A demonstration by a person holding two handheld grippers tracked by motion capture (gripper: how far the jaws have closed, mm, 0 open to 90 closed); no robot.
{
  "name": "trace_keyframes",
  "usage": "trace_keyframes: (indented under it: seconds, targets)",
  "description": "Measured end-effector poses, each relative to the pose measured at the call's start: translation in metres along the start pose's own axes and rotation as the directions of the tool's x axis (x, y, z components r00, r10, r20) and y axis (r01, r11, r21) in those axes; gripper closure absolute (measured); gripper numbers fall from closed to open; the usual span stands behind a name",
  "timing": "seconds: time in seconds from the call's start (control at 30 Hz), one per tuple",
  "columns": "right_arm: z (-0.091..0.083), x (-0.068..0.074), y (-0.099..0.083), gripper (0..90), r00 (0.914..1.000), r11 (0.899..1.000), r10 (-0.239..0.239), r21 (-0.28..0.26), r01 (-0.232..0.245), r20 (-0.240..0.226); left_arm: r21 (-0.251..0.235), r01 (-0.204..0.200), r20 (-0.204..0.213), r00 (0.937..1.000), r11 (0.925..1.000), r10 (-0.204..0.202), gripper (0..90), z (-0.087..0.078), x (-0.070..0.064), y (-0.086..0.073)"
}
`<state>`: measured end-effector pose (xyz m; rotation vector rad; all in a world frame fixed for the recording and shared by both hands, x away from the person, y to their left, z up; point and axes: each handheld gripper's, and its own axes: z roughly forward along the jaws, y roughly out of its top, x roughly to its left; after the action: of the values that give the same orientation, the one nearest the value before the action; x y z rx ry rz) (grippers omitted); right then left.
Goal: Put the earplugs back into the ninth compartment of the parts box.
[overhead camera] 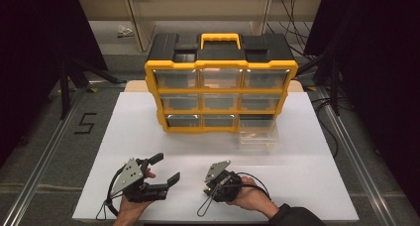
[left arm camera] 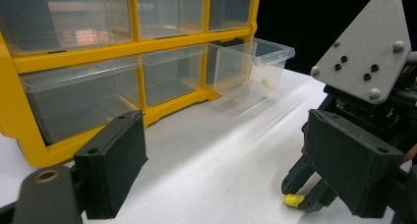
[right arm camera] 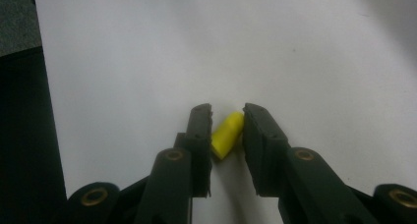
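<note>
A small yellow capsule-shaped piece (right arm camera: 227, 134) lies on the white table top between the jaws of my right gripper (right arm camera: 226, 115), which is shut on it. In the left gripper view the same piece (left arm camera: 293, 200) pokes out under the right gripper's tips (left arm camera: 305, 200), low against the table. My right gripper (overhead camera: 208, 188) is at the front centre of the table, pointing down. To its left, my left gripper (overhead camera: 167, 168) stands open and holds nothing; its jaws (left arm camera: 231, 165) face the cabinet.
A yellow and black drawer cabinet (overhead camera: 220, 94) with clear drawers stands at the back of the white table (overhead camera: 307, 176). Its bottom right drawer (overhead camera: 257, 134) is pulled out, and a small pale piece (left arm camera: 266, 81) lies inside it. The floor drops off on both sides.
</note>
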<state>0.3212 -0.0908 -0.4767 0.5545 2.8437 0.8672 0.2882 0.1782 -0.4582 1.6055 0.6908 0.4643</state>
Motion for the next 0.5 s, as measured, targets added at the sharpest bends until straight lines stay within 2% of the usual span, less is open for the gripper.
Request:
trace_keyframes:
  seconds: [0.27,0.5]
  targets:
    - [-0.009,-0.003,0.002,74.9,1.0000,1.000,0.004,-0.025,-0.004,0.005,0.000,0.000,-0.001,1.0000,1.0000,0.000,15.9,0.000,0.000,0.000]
    - [-0.023,-0.010,0.004,75.1,0.9996,0.997,0.019,-0.073,-0.018,0.023,-0.001,0.002,-0.001,1.0000,1.0000,-0.002,15.9,0.000,0.000,0.000]
